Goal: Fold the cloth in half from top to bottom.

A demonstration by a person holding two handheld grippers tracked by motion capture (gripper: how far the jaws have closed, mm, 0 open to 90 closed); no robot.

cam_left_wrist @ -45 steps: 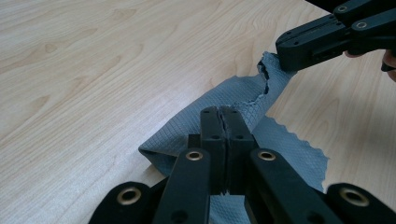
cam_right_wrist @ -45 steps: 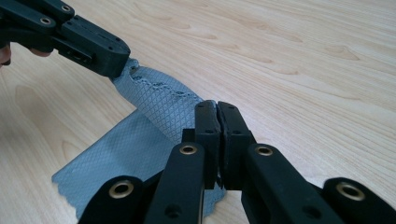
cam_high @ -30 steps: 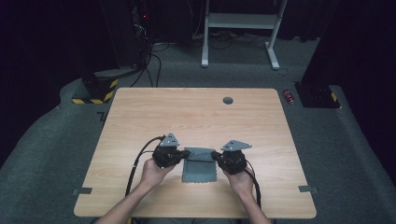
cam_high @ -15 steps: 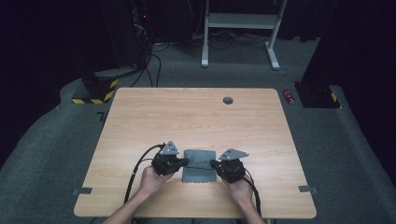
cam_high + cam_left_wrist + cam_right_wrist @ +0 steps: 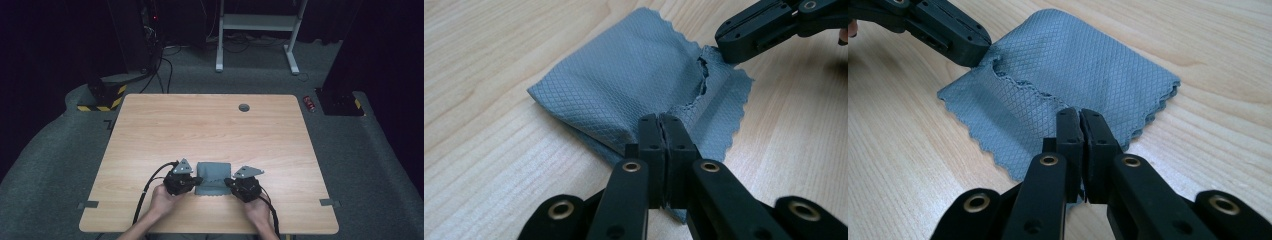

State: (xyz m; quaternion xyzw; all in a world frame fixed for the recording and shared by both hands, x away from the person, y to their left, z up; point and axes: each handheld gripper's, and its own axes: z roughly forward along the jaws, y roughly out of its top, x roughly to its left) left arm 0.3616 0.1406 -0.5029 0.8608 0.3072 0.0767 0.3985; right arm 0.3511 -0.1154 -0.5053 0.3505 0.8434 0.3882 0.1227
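A grey cloth (image 5: 213,179) with a diamond weave and pinked edges lies folded on the near part of the bench (image 5: 210,125), between the two tongs. Its top layer is folded back partway, so a scalloped edge runs across the upper face. The left tongs (image 5: 662,131) are pressed together on the cloth's near left edge, with fabric pinched between the jaws. The right tongs (image 5: 1079,125) are likewise clamped on the near right edge. In the left gripper view the right tongs enter from the upper right, their tip on the cloth's far corner; the right gripper view shows the left tongs at the upper left in the same way. A hand (image 5: 164,201) holds each gripper from the bench's near side. A dark round grommet (image 5: 244,107) sits in the bench near its far edge, well apart from the cloth.
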